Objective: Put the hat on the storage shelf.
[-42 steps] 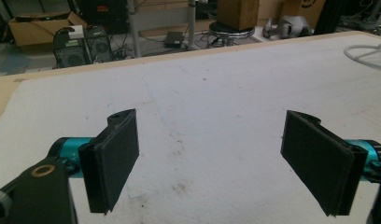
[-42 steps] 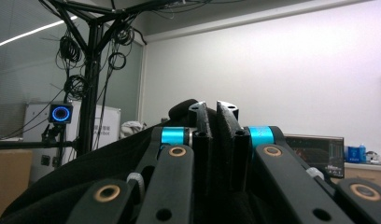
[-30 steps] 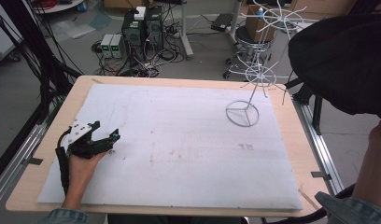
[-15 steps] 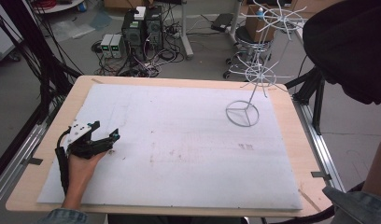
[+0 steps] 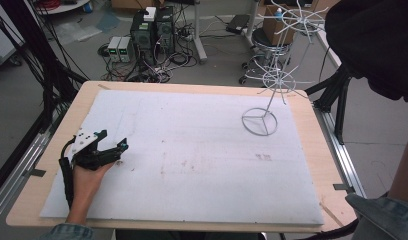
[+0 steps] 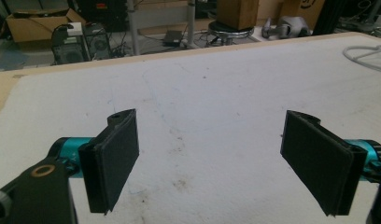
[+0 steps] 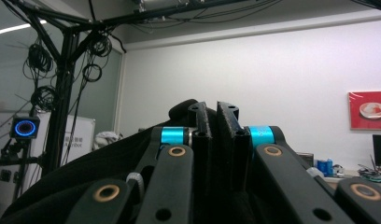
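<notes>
My left gripper [image 5: 113, 143] rests on the white mat [image 5: 202, 165] near the table's left edge, a hand behind it. In the left gripper view its jaws [image 6: 209, 161] stand wide open with bare mat between them. A white wire rack [image 5: 270, 95] stands on a ring base at the back right of the mat; part of that ring [image 6: 366, 53] shows in the left gripper view. My right gripper [image 7: 215, 135] is raised and points level at a room wall, its jaws pressed together with black cloth [image 7: 86, 186] bunched around them. A large black mass [image 5: 372, 45] hangs at the top right of the high view.
The wooden table's rim [image 5: 312, 115] borders the mat. Beyond the far edge are computer boxes [image 5: 152, 27], cables and a stool [image 5: 264, 42]. A bare forearm [image 5: 407, 170] and a denim sleeve [image 5: 382, 215] are at the right.
The black mass at the top right has shifted right and upward in the high view, and the forearm at the right has risen with it. The left gripper has stayed put.
</notes>
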### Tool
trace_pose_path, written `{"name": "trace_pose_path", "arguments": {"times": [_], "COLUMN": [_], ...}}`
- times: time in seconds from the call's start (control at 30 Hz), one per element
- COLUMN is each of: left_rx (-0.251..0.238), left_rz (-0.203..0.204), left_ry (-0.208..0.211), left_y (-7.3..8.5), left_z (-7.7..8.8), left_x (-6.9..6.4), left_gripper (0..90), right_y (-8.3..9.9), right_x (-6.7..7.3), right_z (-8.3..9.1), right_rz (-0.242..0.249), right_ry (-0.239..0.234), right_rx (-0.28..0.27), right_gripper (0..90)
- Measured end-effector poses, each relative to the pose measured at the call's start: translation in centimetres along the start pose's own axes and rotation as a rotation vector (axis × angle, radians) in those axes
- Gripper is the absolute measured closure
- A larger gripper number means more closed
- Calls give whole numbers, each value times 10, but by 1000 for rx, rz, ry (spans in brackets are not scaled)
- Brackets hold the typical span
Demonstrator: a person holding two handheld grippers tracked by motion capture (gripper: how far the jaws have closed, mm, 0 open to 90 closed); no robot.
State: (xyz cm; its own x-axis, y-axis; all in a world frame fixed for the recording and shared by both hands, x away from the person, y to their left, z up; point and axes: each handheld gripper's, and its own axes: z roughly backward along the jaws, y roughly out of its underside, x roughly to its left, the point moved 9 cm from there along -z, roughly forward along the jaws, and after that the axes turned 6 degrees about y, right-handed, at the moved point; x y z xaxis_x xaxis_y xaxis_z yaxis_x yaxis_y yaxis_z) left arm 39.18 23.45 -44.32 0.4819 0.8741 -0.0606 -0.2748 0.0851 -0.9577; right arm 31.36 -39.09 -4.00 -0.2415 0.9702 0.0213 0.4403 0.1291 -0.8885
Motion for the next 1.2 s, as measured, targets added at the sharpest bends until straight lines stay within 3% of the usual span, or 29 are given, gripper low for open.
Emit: {"name": "trace_pose_path", "arguments": {"times": [0.13, 0.77, 1.2], "left_rx": [2, 4, 2], "left_rz": [0, 1, 2], "left_ry": [1, 5, 6], "left_y": [0, 1, 1], "left_z": [0, 0, 0], "left_x": [0, 0, 0], "left_gripper": [196, 196, 196], "right_y": [3, -15, 16], "right_x": [2, -7, 9], "right_z": [-9, -13, -40], "right_rz": [23, 16, 52], "right_ry": [12, 53, 45], "right_rx": [0, -39, 27], "right_gripper": [844, 843, 842]}}
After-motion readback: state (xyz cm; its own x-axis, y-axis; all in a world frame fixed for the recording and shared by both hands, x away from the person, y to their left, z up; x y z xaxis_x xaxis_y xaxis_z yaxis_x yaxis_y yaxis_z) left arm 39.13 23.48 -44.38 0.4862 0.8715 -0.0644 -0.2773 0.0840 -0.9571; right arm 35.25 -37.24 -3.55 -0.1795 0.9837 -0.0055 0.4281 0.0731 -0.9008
